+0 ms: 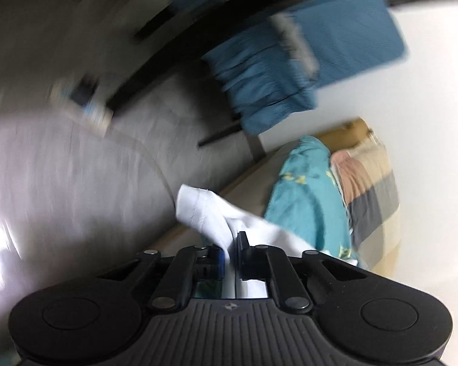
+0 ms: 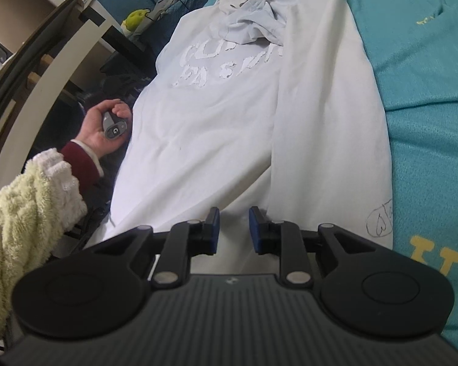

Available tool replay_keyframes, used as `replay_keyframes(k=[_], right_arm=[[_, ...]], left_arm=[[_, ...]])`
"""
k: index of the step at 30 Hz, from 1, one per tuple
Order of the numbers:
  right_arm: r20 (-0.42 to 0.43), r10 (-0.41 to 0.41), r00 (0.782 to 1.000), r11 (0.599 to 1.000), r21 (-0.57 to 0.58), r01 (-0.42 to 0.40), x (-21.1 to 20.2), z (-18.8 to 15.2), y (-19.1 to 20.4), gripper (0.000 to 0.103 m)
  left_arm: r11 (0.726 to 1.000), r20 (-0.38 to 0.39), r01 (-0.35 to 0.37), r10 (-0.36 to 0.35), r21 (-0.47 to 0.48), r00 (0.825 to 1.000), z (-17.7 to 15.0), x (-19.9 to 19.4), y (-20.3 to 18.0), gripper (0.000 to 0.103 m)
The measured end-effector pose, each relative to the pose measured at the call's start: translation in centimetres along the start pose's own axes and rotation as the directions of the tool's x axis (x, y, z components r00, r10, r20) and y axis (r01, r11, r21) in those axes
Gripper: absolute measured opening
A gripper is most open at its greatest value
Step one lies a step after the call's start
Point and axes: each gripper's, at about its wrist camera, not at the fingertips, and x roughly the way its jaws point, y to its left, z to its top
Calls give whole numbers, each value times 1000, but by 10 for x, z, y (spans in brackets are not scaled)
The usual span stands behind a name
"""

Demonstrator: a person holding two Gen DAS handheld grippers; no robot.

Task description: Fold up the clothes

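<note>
A white T-shirt (image 2: 216,128) with faded white lettering lies spread on a teal bedcover (image 2: 427,61), its right side folded over and its neck end bunched at the top. My right gripper (image 2: 234,213) hovers just above the shirt's near hem, its blue pads apart and nothing pressed between them. In the blurred left wrist view, my left gripper (image 1: 233,241) is shut on a fold of the white shirt (image 1: 204,210), which sticks up past the fingertips. A person's hand (image 2: 97,131) in a fluffy sleeve grips that gripper's handle at the shirt's left edge.
Teal bedding (image 1: 308,201) and a checked blanket (image 1: 372,183) lie ahead of the left gripper, with a blue padded chair (image 1: 290,70) beyond them. Left of the bed stand pale shelves (image 2: 61,48) and dark clutter. A yellow-green toy (image 2: 134,19) sits at the back.
</note>
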Motion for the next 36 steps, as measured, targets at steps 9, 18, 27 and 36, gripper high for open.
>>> replay_keyframes(k=[9, 18, 27, 36], right_arm=[[118, 15, 993, 1000, 19, -17, -31, 6, 1, 25], [227, -34, 973, 998, 60, 21, -56, 11, -23, 25], [267, -43, 963, 997, 79, 22, -53, 20, -42, 25], [365, -39, 930, 999, -10, 46, -69, 22, -31, 25]], left_arm=[[797, 135, -96, 18, 596, 991, -42, -43, -196, 7], [490, -66, 70, -27, 869, 997, -232, -12, -304, 7], [419, -159, 117, 68, 900, 985, -308, 8, -278, 28], [473, -105, 62, 65, 879, 992, -301, -154, -243, 58]])
